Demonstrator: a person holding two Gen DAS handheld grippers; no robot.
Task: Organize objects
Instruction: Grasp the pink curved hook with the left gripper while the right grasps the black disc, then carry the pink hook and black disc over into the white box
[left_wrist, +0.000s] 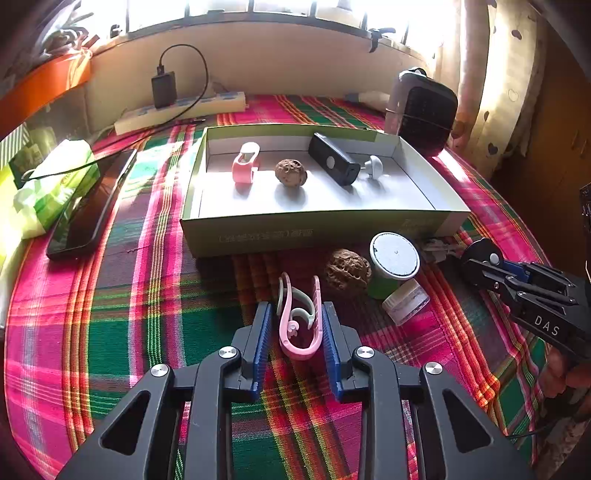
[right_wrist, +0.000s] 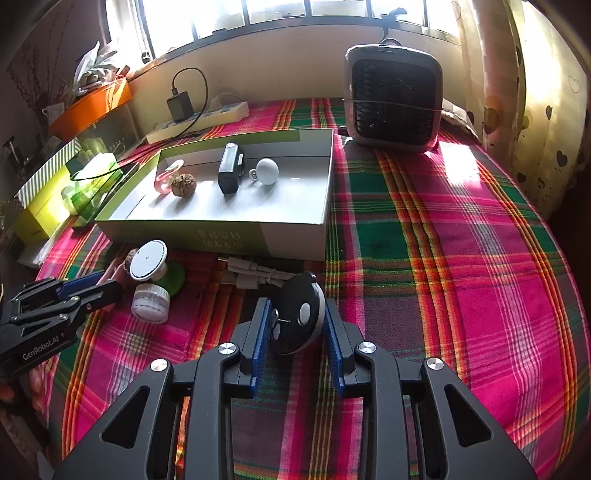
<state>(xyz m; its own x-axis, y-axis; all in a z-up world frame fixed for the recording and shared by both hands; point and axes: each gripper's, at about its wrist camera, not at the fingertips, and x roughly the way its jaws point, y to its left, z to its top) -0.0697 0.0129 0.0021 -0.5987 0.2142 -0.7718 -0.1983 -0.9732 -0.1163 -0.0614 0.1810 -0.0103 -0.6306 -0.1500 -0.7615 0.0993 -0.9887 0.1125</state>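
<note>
Two grippers: both clamped on something, so we've got our hands full here.
Left gripper (left_wrist: 296, 325): our blue pads are squeezed against the sides of the pink clip (left_wrist: 300, 321), which sits on the plaid cloth (left_wrist: 110, 314) just in front of the box.
Right gripper (right_wrist: 295, 325): closed on the black round gadget (right_wrist: 301, 314), also on the cloth in front of the box, near its right front corner.
Box (left_wrist: 314, 229): open cardboard tray, our landmark, sitting mid-table.
Inside the box: pink holder (left_wrist: 244, 162) at the left, then a walnut (left_wrist: 291, 172), a black rectangular device (left_wrist: 334, 158), and a white knob thing (left_wrist: 373, 165) at the right, all in a loose row toward the back wall.
In front of the box: second walnut (left_wrist: 347, 271), touching a green cup with a white lid (left_wrist: 393, 264); a small clear jar (left_wrist: 405, 301) lies tipped just in front of the cup.
Cable bundle (right_wrist: 255, 275): right against the box's front wall.
Left of the box: a dark phone (left_wrist: 92, 206) and a green tissue pack (left_wrist: 55, 181).
Behind the box: power strip (left_wrist: 181, 110) with a black charger (left_wrist: 163, 88); a small fan heater (right_wrist: 393, 98) off the back right corner.
</note>
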